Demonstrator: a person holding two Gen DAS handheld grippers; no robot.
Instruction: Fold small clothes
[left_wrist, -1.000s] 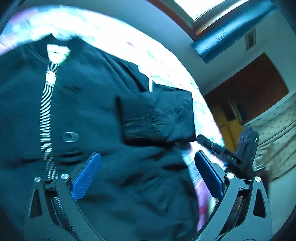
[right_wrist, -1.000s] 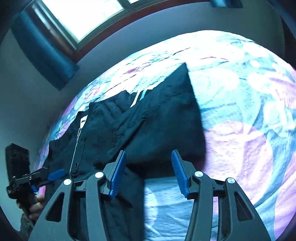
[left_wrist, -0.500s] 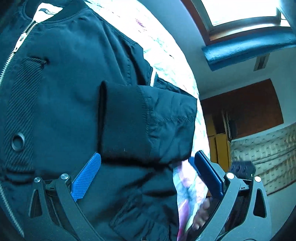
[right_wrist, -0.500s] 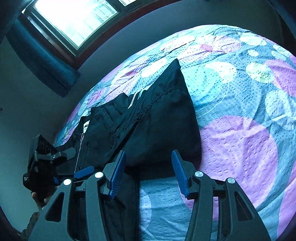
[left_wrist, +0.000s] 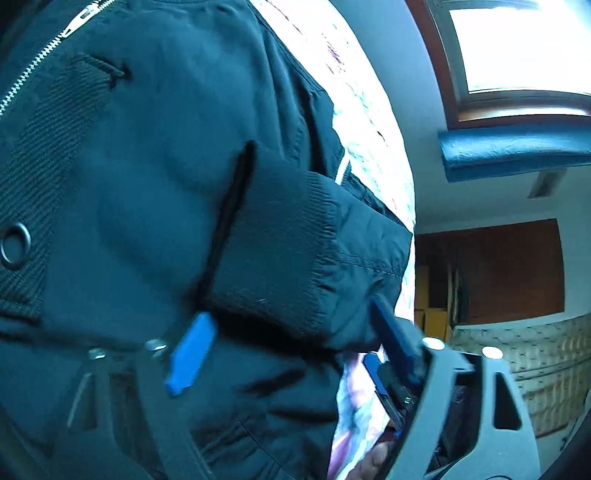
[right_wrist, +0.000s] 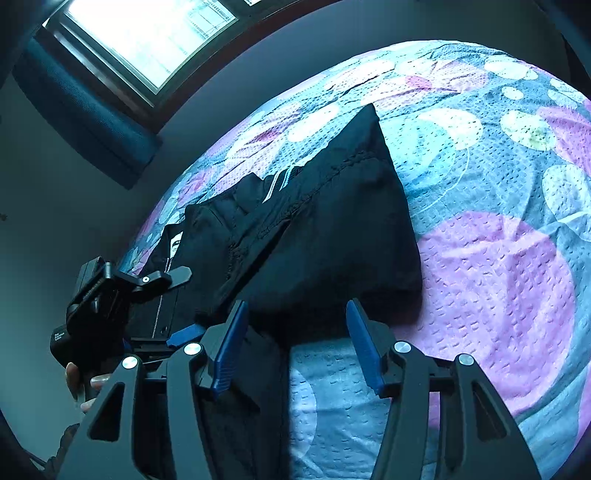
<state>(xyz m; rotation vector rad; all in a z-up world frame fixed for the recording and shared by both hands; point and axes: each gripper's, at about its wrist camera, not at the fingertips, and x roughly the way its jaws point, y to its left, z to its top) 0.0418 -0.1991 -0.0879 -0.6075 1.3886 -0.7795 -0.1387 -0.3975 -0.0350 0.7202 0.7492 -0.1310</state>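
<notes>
Black jacket (right_wrist: 325, 236) lies flat on patterned bedspread (right_wrist: 498, 280), long axis from collar at far left toward hem near the camera; one sleeve (left_wrist: 295, 254) folded across chest, cuff toward zipper (left_wrist: 40, 59). Left gripper (left_wrist: 284, 343) low over sleeve, spread, ungrasped. Right gripper (right_wrist: 295, 347) spread, empty, at jacket edge.

The jacket (left_wrist: 155, 155) is matt black cloth (ribbed knit at the cuff (left_wrist: 280, 243)), the bedspread (right_wrist: 491, 266) pebbled, textured fabric.
</notes>
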